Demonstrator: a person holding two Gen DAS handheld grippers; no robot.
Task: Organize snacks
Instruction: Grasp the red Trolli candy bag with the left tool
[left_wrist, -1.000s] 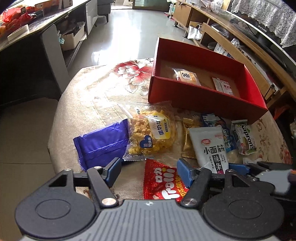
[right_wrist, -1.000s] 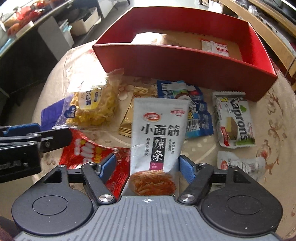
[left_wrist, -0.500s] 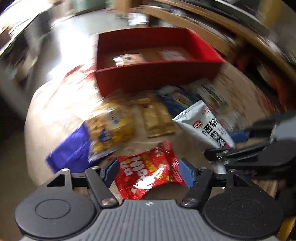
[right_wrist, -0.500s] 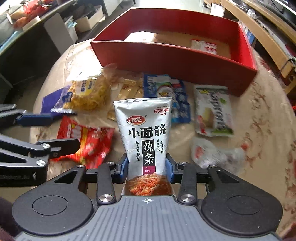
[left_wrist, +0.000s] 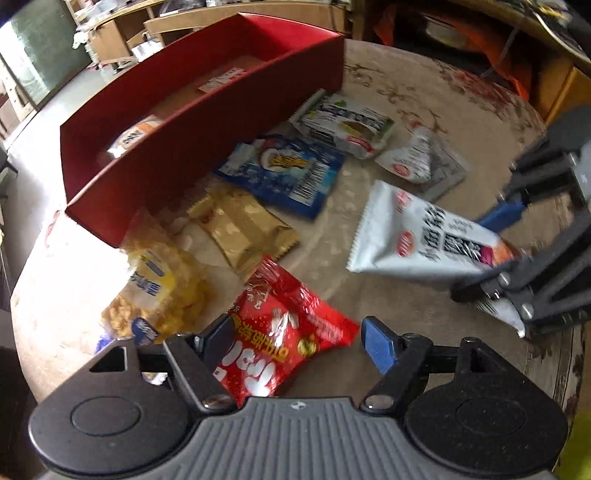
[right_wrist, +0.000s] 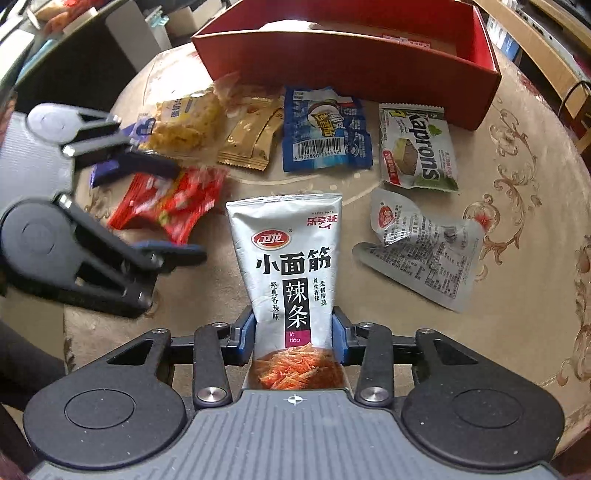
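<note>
My right gripper (right_wrist: 293, 339) is shut on a white spicy-strip packet (right_wrist: 290, 258) and holds it above the table; the packet also shows in the left wrist view (left_wrist: 424, 236). My left gripper (left_wrist: 299, 341) is open with a red snack packet (left_wrist: 280, 332) lying between its fingers; the red packet also shows in the right wrist view (right_wrist: 173, 199). The red box (right_wrist: 343, 62) stands at the back and holds a few small packets (left_wrist: 133, 136).
On the table lie a yellow snack bag (right_wrist: 184, 125), a gold packet (right_wrist: 251, 140), a blue packet (right_wrist: 325, 129), a green Kaprons packet (right_wrist: 417, 147) and a crumpled silver packet (right_wrist: 424, 251). A purple packet (right_wrist: 107, 173) lies at the left edge. Shelves and furniture surround the table.
My right gripper closed on the white packet and lifted it back from the pile. My left gripper swung round toward the right, keeping the red packet between its open fingers.
</note>
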